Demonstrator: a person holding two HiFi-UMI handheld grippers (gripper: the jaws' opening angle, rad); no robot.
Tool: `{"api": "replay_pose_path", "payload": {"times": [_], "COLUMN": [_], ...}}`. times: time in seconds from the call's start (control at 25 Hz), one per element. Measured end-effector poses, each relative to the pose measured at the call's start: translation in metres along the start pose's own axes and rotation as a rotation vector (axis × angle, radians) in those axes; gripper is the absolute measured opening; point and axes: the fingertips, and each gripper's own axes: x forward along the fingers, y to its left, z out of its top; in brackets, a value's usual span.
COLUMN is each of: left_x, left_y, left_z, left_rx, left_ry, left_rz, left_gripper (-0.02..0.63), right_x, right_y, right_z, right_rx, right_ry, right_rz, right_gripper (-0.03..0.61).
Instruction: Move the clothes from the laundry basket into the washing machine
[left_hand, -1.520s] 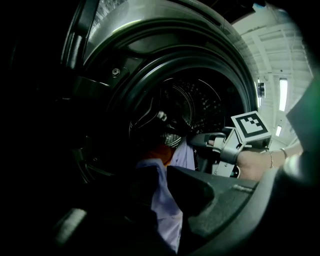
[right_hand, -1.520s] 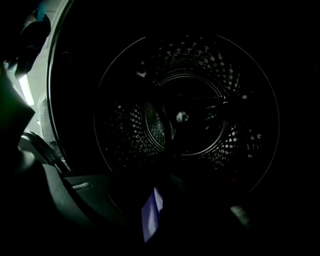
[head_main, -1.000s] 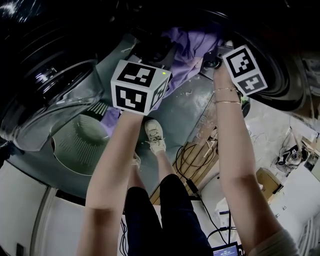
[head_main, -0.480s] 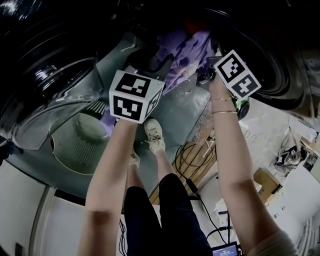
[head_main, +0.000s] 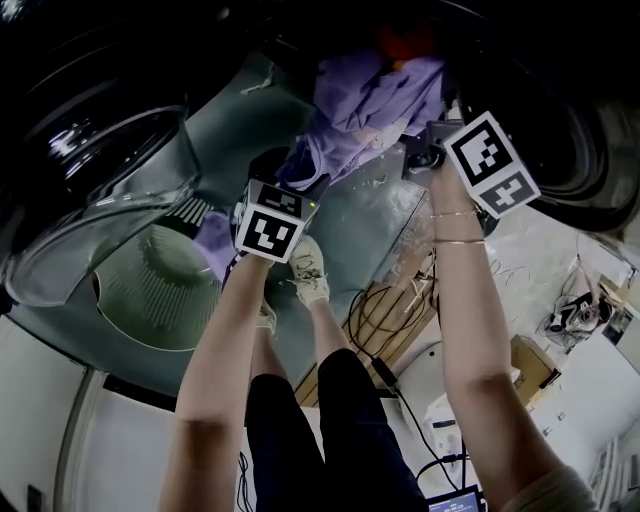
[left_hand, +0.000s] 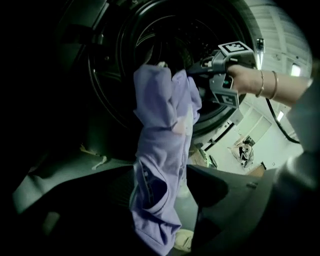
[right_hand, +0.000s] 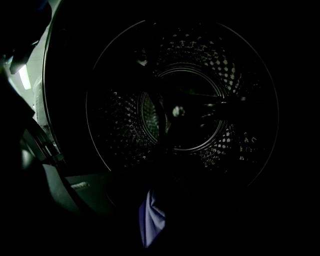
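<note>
- Head view: purple shirt (head_main: 365, 100) is hanging top centre at washer (head_main: 565, 150) mouth, strung between L gripper (head_main: 295, 165) and R gripper (head_main: 415, 138).
- L gripper view: jaws are clamping shirt's lower end, bottom centre; R gripper, upper right, is holding its top.
- R gripper view: v. dark; jaws are pinching a purple fold, bottom centre; drum (right_hand: 185, 100) is filling frame.
- Shirt's prob. light, soft, floppy; bunched folds are giving surest hold.

The washing machine drum (right_hand: 120, 130) looms dark ahead; purple cloth (right_hand: 151, 220) seems pinched in the jaws.
</note>
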Motion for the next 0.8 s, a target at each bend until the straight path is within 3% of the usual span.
{"api": "replay_pose_path", "payload": {"times": [0.16,0.36,0.44,0.48,0.6,0.8], "left_x": [0.024,0.036,0.035,0.034,0.026,-0.001], "left_y": [-0.006,0.003,0.005,0.004,-0.001,-0.013], "left_z": [-0.041,-0.077,-0.085,-0.088,-0.083,-0.025], "left_rx": [0.026,0.059,0.066,0.067,0.040,-0.007], "left_ry": [0.154,0.294,0.326,0.333,0.302,0.112], "left_rz": [-0.021,0.034,0.040,0.035,0.008,0.000], "left_gripper": [0.321,0.316,0.192,0.098,0.054,0.043], "right_x": [-0.001,-0.001,-0.002,-0.003,-0.006,-0.026], "right_y": [0.000,-0.004,-0.005,-0.005,-0.003,0.006], "right_z": [-0.001,0.000,0.000,0.000,0.001,-0.001], "right_rx": [-0.005,-0.014,-0.011,-0.008,0.003,0.022], "right_ry": [-0.013,-0.029,-0.032,-0.033,-0.029,-0.002], "right_rz": [0.012,0.015,0.013,0.012,0.012,0.024], "right_gripper": [0.078,0.075,0.074,0.074,0.071,0.090]}}
